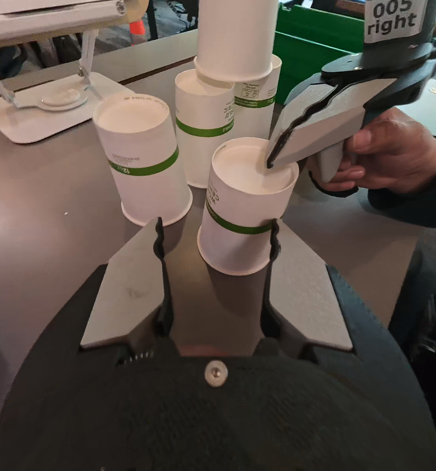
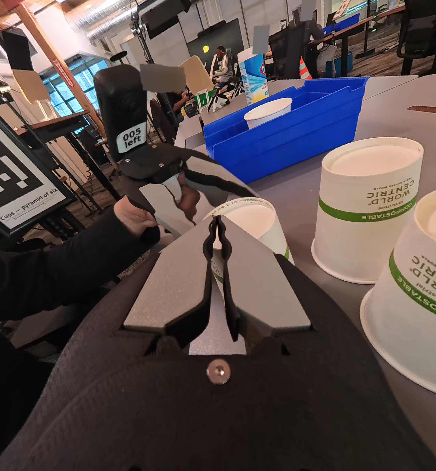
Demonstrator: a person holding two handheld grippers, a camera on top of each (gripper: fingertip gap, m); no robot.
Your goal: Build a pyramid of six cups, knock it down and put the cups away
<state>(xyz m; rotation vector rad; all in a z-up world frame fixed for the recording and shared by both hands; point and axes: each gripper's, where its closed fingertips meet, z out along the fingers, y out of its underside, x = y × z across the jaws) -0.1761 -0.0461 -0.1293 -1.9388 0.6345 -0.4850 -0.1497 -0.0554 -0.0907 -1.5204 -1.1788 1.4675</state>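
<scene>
Several white paper cups with green bands stand upside down on the grey table (image 1: 46,204). The nearest cup (image 1: 245,211) stands between the fingers of my open left gripper (image 1: 216,229). The right finger touches its green band and the left finger is apart from it. My right gripper (image 1: 270,163) is shut, its tip resting on that cup's upturned base near the rim; it shows the same in the right wrist view (image 2: 216,219). Behind stand a left cup (image 1: 140,158), a middle cup (image 1: 204,127) and a back cup (image 1: 257,102). One more cup (image 1: 234,51) sits on top of those two.
A blue bin (image 2: 288,147) on the table holds an upright cup (image 2: 267,112). A green bin (image 1: 313,51) stands behind the stack. A white stand (image 1: 46,107) sits at the back left. A framed sign (image 2: 7,173) stands off the table's edge. One gripper's finger ends stand about 5 cm off the other's.
</scene>
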